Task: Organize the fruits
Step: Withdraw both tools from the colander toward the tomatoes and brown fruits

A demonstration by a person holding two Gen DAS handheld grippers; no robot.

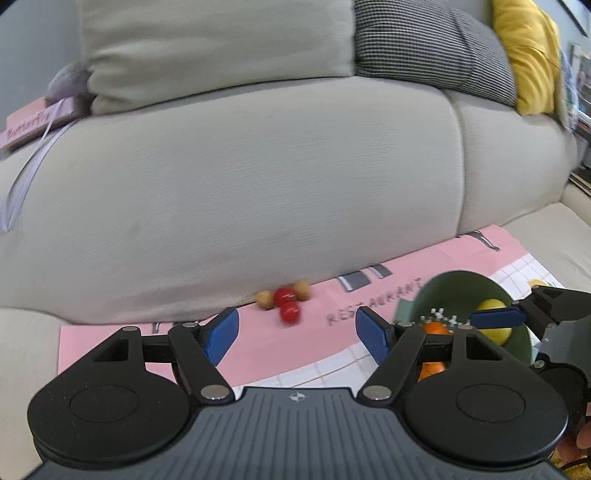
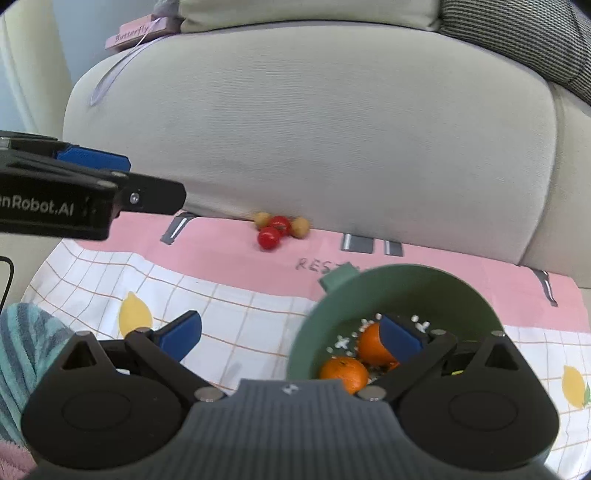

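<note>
Your left claw (image 1: 297, 334) stood wide open with nothing between its blue pads, aimed down at the small cluster of fruit (image 1: 285, 300) lying on the pink edge of the cloth (image 1: 258, 354), right against the foot of the sofa cushion (image 1: 258, 184). That cluster was two red cherry tomatoes (image 2: 274, 229) and two tan round fruits (image 2: 300, 226), touching one another. Your right claw (image 2: 291, 334) was also spread open and empty, one pad hanging over the rim of the green bowl (image 2: 369, 284), which was tilted and already held two oranges (image 2: 345, 373) and, seen from the left wrist, a yellow lemon (image 1: 493, 321).

The step in hand looked like reaching for the leftover cluster to bring it to the bowl. To do it well, you would have wanted to approach from the open cloth side, since the cushion blocked the far side. Picking one piece at a time made sense, as they sat packed together and a nudge could have sent the round ones rolling. A light squeeze would have suited the tomatoes, which likely bruise easily.

Readable writing: "RESTAURANT" printed on the pink band of the cloth, "Butterfly" on the pink box (image 2: 142, 31) up on the sofa, and a partial "nRobot.AI" on the side of the left claw in the right wrist view.
</note>
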